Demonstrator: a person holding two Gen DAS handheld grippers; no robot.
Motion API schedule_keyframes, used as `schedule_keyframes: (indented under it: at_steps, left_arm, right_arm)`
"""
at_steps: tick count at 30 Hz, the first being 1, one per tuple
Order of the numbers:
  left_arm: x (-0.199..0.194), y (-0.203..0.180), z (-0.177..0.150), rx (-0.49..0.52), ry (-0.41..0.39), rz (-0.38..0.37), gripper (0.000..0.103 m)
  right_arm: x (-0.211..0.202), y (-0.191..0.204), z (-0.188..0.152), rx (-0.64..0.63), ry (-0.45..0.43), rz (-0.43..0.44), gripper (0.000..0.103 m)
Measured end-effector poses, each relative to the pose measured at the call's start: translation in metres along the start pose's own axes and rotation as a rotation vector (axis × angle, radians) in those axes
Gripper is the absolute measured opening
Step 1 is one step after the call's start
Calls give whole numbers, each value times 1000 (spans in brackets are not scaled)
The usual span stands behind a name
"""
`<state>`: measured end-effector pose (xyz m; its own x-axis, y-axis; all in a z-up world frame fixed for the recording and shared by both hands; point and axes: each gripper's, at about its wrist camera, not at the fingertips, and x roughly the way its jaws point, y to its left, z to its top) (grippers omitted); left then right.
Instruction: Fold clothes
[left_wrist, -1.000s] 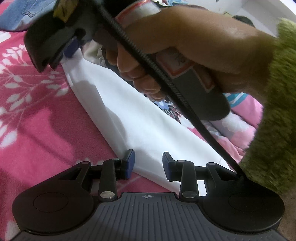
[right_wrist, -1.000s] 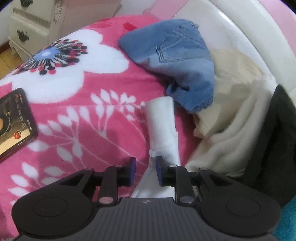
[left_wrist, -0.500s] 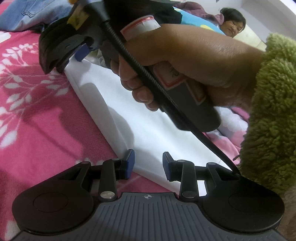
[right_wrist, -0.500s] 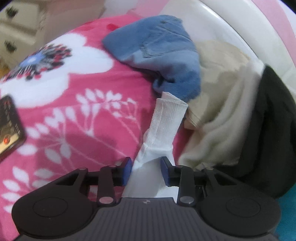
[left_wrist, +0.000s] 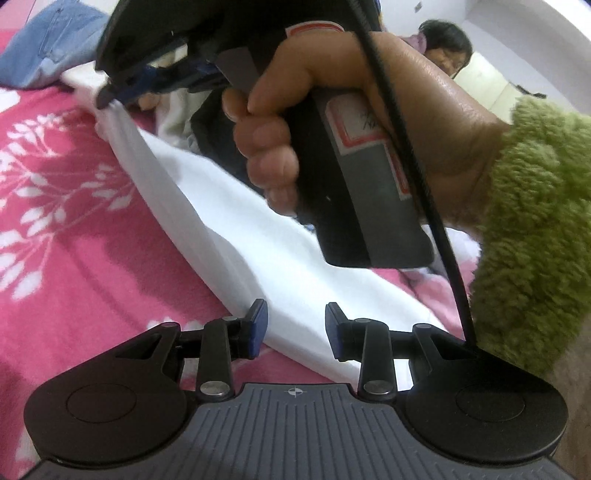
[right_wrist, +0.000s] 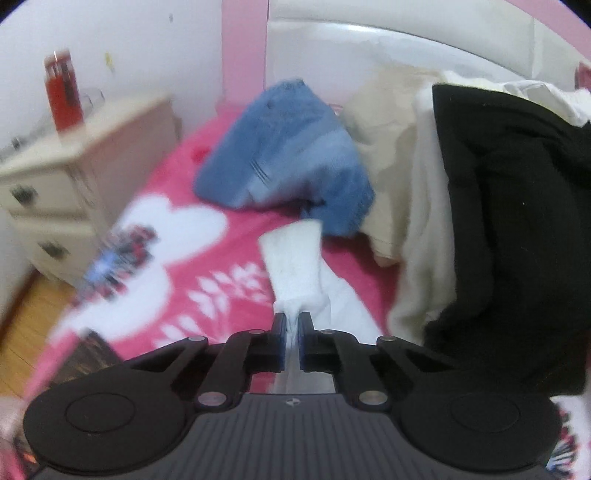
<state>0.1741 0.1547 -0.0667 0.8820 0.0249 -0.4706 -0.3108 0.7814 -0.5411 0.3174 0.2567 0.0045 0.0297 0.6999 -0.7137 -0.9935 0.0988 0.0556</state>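
A long white garment (left_wrist: 236, 229) lies folded into a strip across the pink floral blanket (left_wrist: 74, 221). My left gripper (left_wrist: 295, 325) stands open over its near end, the cloth passing between the blue pads without being pressed. My right gripper (right_wrist: 291, 332) is shut on the garment's ribbed sleeve end (right_wrist: 295, 266), which sticks up past the fingertips. In the left wrist view the right gripper (left_wrist: 110, 98) pinches that far end and holds it a little off the blanket, carried by a hand (left_wrist: 332, 110) in a green fleece sleeve (left_wrist: 532, 229).
Blue jeans (right_wrist: 288, 155) lie crumpled beyond the sleeve. A cream garment (right_wrist: 399, 177) and a black garment (right_wrist: 509, 221) pile up to the right. A cream nightstand (right_wrist: 74, 177) with a red bottle (right_wrist: 62, 88) stands left of the bed. A person (left_wrist: 443, 48) sits behind.
The right gripper's jaws closed onto the white sleeve end, and it rolled and rose, lifting that end off the blanket. The left gripper stayed open over the near end.
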Motion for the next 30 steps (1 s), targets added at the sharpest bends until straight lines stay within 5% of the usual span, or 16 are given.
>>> schedule_keyframes:
  at_steps: [6, 13, 17, 20, 24, 27, 30]
  left_arm:
    - [-16, -9, -3, 45, -47, -34, 34]
    - [-11, -1, -7, 38, -26, -26, 34]
    - [-10, 1, -7, 35, -21, -23, 34]
    - [-13, 1, -7, 36, -37, -31, 34]
    - [-14, 4, -4, 20, -41, -28, 36]
    - [-3, 3, 6, 11, -23, -23, 37]
    - [1, 3, 7, 5, 2, -20, 37]
  right_arm:
    - [-5, 10, 8, 31, -3, 165, 6]
    - [24, 34, -1, -41, 111, 200, 6]
    - [35, 52, -7, -138, 210, 202, 24]
    - [11, 49, 5, -130, 135, 252, 33]
    - [-10, 7, 24, 12, 34, 126, 42]
    - [9, -16, 28, 32, 111, -12, 42]
    - [33, -25, 29, 7, 179, -56, 42]
